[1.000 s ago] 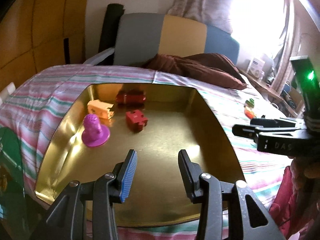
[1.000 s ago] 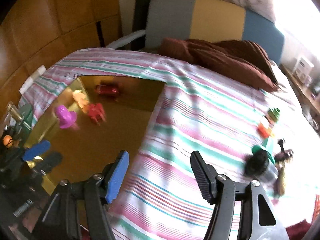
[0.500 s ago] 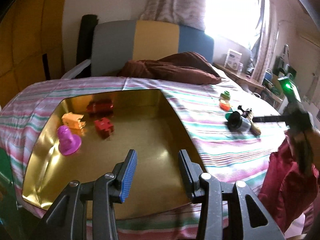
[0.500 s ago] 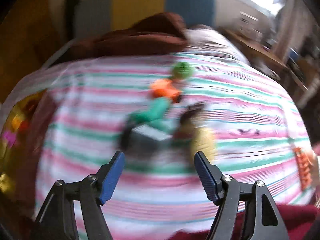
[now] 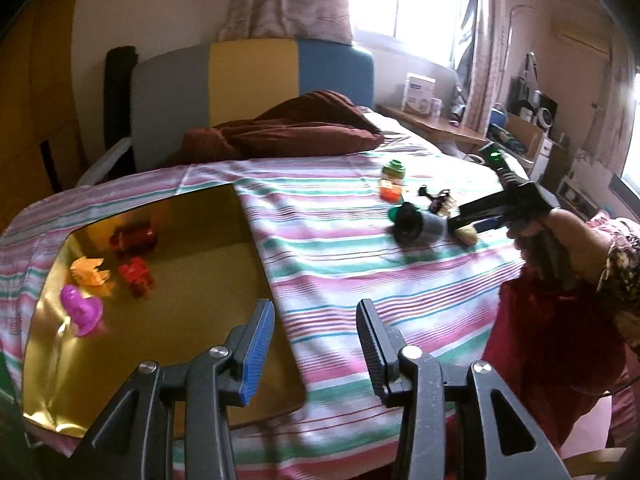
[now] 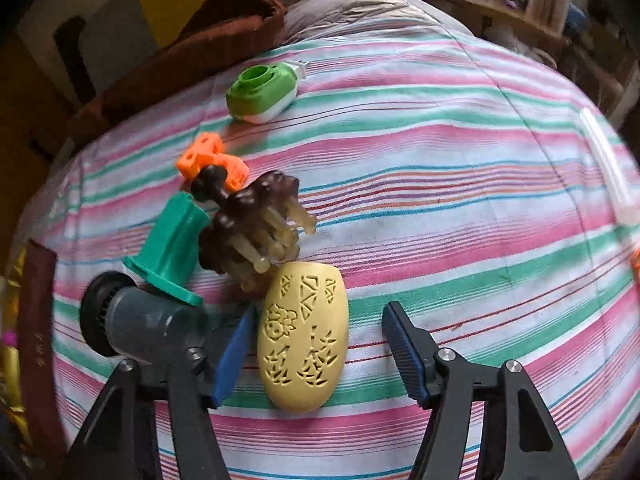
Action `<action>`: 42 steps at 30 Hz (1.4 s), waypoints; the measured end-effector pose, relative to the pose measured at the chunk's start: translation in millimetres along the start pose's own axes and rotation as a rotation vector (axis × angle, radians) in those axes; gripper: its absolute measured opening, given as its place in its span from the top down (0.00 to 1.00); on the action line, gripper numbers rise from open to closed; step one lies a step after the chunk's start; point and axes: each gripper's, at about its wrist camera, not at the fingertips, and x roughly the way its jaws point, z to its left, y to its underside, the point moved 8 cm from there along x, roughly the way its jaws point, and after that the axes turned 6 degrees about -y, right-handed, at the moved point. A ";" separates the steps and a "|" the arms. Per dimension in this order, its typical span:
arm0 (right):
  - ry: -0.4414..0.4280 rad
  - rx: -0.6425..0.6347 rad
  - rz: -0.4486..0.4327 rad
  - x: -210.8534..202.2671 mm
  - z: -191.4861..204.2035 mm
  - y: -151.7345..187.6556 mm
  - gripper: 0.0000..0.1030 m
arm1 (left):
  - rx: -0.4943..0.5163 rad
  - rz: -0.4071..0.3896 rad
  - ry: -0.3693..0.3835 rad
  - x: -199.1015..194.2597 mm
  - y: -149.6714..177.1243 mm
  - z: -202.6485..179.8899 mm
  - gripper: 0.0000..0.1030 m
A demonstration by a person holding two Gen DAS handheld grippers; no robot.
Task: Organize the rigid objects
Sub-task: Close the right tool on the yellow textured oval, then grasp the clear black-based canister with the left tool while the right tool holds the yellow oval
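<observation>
Fingers closing around yellow egg, unpinched

A glossy golden metal tray sits on matt striped cloth; the carved yellow oval looks smooth plastic.

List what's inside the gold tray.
The gold tray holds four toys near its far left corner: a magenta cone piece, an orange block, a red block and a dark red piece. The left gripper hides its near edge.
</observation>
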 end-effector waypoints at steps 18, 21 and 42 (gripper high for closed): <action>0.113 -0.031 0.006 -5.4 -7.2 4.8 0.56 | -0.014 0.104 0.147 41.7 -39.5 -75.9 0.58; 0.112 -0.029 0.007 -5.8 -8.1 5.6 0.56 | -0.019 0.114 0.157 56.2 -53.8 -89.9 0.58; 0.062 0.019 0.007 -3.1 -18.2 -1.8 0.56 | 0.106 0.196 0.059 181.3 -76.9 -141.8 0.55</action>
